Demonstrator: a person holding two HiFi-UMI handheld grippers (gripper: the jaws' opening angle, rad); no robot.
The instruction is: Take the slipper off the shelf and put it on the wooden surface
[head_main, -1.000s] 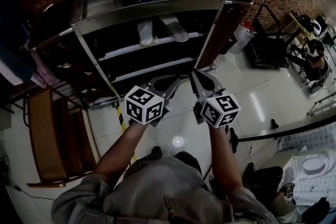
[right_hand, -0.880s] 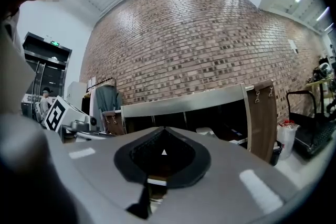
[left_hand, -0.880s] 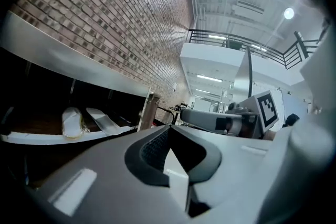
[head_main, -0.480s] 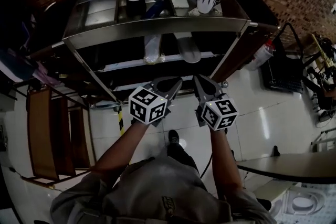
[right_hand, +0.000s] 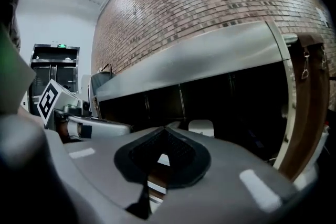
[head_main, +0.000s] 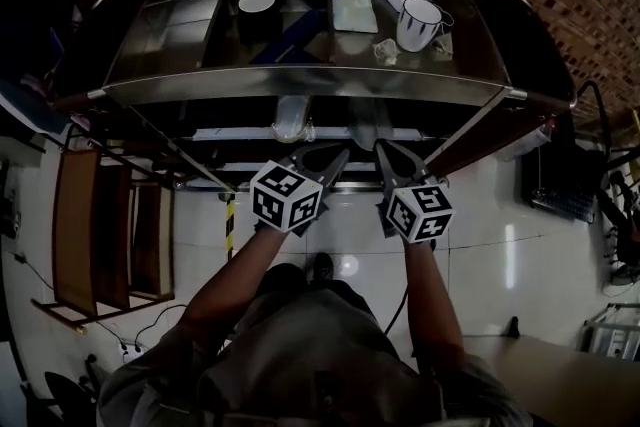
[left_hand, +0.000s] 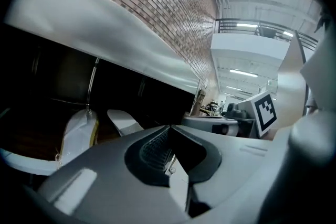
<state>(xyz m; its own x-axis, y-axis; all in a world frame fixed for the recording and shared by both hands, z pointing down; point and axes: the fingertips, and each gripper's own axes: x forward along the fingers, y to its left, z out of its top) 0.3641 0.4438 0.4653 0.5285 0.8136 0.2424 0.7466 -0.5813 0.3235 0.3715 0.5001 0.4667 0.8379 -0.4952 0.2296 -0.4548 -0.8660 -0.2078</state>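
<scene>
Against the brick wall stands a steel shelf (head_main: 300, 85). The left gripper (head_main: 338, 156) and right gripper (head_main: 383, 151) have jaws together and empty. If they stay unopened, they may shove the slipper (head_main: 289, 118) backward.

Open shelf bay ahead, hemmed in above and on the right

Straight ahead of the left gripper (head_main: 332, 158) and right gripper (head_main: 384, 151) the dark bay stands open. The steel top edge (head_main: 300, 85) overhangs above their tips. A left slipper (left_hand: 77, 136) and right slipper (left_hand: 123, 120) lie inside, ahead-left of the left gripper. A wooden side panel (right_hand: 304, 102) blocks the right gripper's right.
</scene>
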